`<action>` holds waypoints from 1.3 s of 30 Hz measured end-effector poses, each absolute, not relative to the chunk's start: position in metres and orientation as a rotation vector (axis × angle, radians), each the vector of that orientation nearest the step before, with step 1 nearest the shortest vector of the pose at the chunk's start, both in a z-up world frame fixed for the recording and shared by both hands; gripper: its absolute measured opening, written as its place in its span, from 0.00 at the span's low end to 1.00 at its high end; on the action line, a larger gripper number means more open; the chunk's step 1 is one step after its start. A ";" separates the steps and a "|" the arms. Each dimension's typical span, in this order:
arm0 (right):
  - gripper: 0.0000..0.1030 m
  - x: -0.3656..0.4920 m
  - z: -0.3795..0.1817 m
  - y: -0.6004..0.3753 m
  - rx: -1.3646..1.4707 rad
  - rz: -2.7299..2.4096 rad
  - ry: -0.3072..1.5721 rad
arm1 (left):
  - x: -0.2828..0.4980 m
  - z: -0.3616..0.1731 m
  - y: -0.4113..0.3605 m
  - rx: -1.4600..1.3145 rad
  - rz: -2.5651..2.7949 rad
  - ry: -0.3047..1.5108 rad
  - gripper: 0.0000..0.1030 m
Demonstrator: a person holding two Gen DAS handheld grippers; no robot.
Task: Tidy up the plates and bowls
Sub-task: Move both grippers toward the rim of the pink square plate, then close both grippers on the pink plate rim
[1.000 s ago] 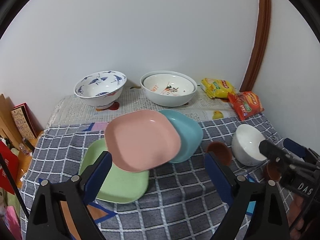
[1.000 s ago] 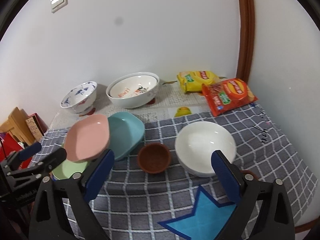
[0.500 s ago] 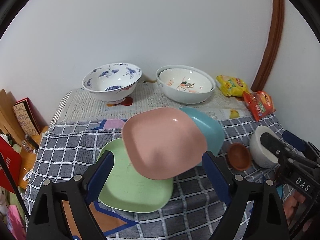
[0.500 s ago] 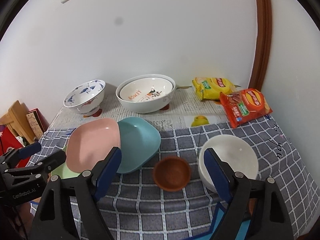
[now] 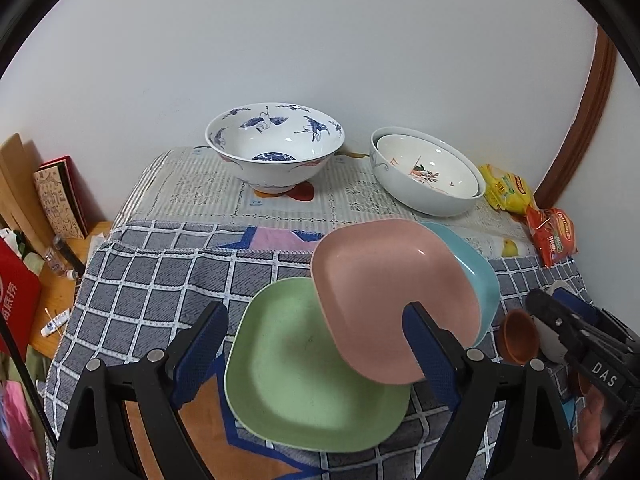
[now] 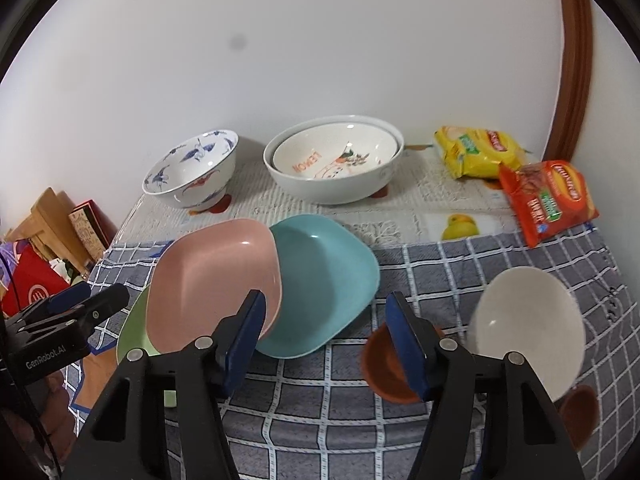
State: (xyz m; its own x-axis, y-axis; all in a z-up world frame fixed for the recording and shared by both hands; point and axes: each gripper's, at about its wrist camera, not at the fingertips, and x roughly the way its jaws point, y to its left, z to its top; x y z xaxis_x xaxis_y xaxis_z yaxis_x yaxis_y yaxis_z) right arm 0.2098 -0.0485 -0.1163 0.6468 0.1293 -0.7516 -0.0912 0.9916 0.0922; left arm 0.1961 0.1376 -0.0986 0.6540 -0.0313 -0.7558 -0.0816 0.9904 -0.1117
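Three square plates overlap on the checked cloth: a green one [image 5: 304, 372] lowest, a pink one [image 5: 384, 296] leaning across it, and a teal one [image 6: 320, 280] under the pink one's right edge. A small brown bowl [image 6: 384, 372] and a plain white bowl [image 6: 528, 328] sit to the right. A blue-patterned bowl [image 5: 276, 148] and two nested white bowls [image 5: 428, 176] stand at the back. My left gripper [image 5: 316, 344] is open and empty over the green plate. My right gripper [image 6: 324, 336] is open and empty in front of the teal plate.
Yellow [image 6: 476, 152] and red [image 6: 548, 200] snack packets lie at the back right near a brown door frame [image 6: 572, 60]. Books and wooden boards [image 5: 52, 200] stand off the table's left edge. A second small brown dish [image 6: 580, 416] sits at the front right.
Both grippers have swung left across the table. The left view now centres on the green plate. The right gripper has moved from the white bowl toward the teal plate. The dishes have not moved.
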 end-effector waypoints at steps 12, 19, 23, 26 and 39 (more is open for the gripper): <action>0.61 0.229 -0.149 -0.027 0.056 0.166 0.907 | 0.240 -0.124 0.122 -0.084 0.015 0.916 0.75; 0.56 0.240 -0.162 -0.019 0.046 0.163 0.929 | 0.263 -0.137 0.120 -0.085 0.015 0.946 0.65; 0.49 0.247 -0.172 -0.016 0.048 0.152 0.951 | 0.269 -0.145 0.120 -0.112 -0.023 0.973 0.53; 0.45 0.248 -0.177 -0.013 0.043 0.155 0.946 | 0.272 -0.149 0.119 -0.109 -0.035 0.981 0.50; 0.12 0.251 -0.186 -0.009 0.047 0.143 0.954 | 0.271 -0.148 0.117 -0.118 -0.051 0.957 0.24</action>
State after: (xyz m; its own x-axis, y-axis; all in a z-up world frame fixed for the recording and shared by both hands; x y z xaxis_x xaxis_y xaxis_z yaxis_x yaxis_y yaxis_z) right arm 0.2509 -0.0095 -0.1860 0.5701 0.1426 -0.8091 -0.1007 0.9895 0.1034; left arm 0.2709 0.1172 -0.1479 0.5756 -0.0957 -0.8121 -0.0083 0.9924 -0.1228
